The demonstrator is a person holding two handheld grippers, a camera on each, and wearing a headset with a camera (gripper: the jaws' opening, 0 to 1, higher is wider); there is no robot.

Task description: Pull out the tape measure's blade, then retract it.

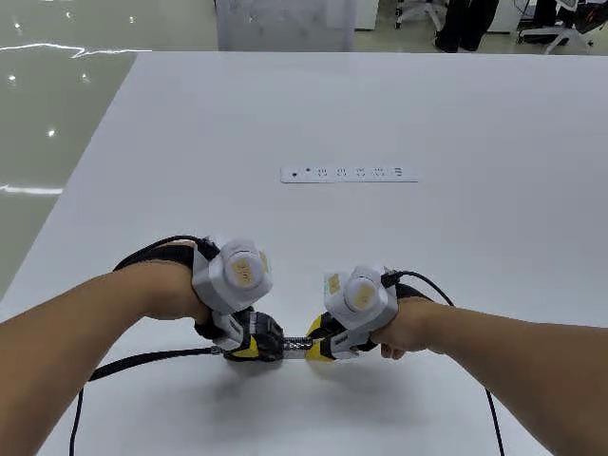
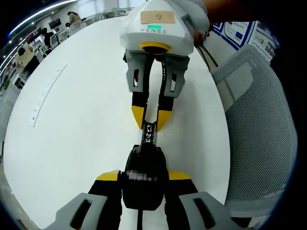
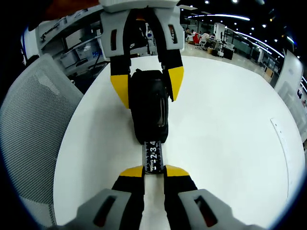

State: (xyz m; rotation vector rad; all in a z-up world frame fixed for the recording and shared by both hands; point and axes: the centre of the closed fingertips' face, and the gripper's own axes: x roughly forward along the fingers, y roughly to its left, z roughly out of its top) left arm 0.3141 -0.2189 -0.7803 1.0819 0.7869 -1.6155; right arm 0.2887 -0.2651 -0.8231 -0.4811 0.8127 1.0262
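Left gripper view, nearest first: the left gripper (image 2: 144,176) has its jaws clenched on the flanks of the black tape measure (image 2: 145,167) at 6 o'clock, low over the white bench (image 2: 86,134). I cannot tell whether the case touches the surface. That grip anchors the case, so a pull on the blade has something to work against.

From the mouth of the case a short run of blade (image 2: 148,135) leads toward 12 o'clock with its numerals facing up. The right gripper (image 2: 149,119) grasps it flat between its yellow-tipped jaws. The two grippers face each other in line with the blade, which I judge keeps the pull straight and saves the blade from kinking.

Only a few numerals show, so this is either early in the pull or late in the retraction, and which one cannot be told. A mesh chair (image 2: 254,124) stands off the bench edge at 3 o'clock.

In the head view the pair works at 6 o'clock near the front edge. Toward 12 o'clock, well apart, lies a white power strip (image 1: 349,174), clear of the blade's line.
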